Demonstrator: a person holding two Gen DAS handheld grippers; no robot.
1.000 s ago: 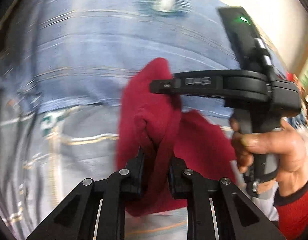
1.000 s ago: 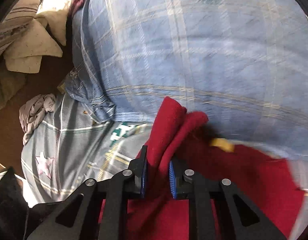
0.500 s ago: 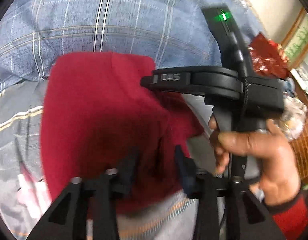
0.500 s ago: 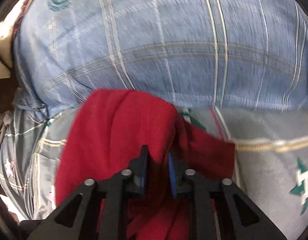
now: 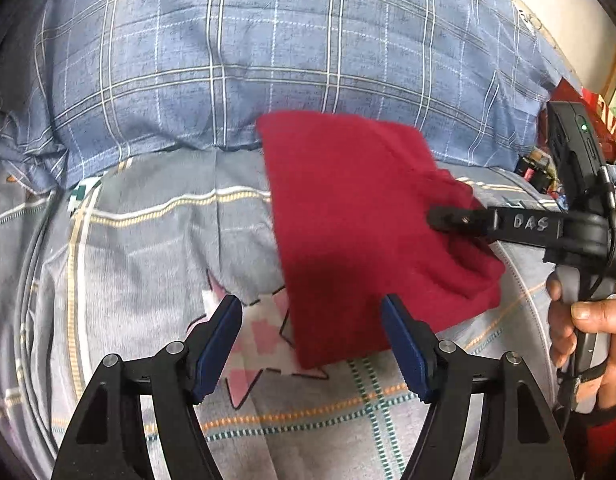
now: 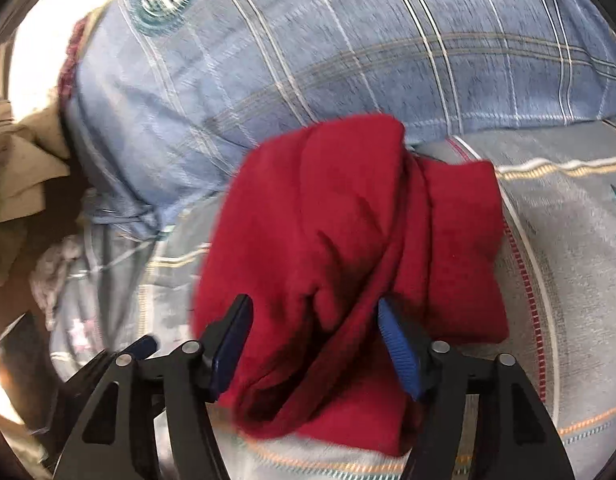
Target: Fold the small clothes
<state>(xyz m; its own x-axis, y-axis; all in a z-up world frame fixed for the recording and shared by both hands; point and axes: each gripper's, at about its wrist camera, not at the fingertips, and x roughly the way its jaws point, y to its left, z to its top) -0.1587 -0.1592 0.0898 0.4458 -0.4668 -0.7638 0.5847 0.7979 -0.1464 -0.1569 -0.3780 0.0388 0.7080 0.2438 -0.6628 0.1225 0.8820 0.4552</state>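
Left wrist view: we see our left gripper [image 5: 312,336] spread wide, its blue pads [image 5: 218,346] gripping nothing, poised over the near edge of the red garment [image 5: 360,220]. The garment lies folded on the grey patterned bedsheet [image 5: 140,240], with its far edge touching the blue plaid pillow [image 5: 228,60] at twelve o'clock. At three o'clock our right gripper [image 5: 440,216] reaches in, its tip over the cloth's bunched right side and partly hiding it. In the right wrist view, our right gripper [image 6: 314,340] is spread too, with thick red folds [image 6: 348,240] lying between its fingers, unpinched. Rumpled beige cloth [image 6: 16,176] sits at nine o'clock beside the pillow [image 6: 348,52].
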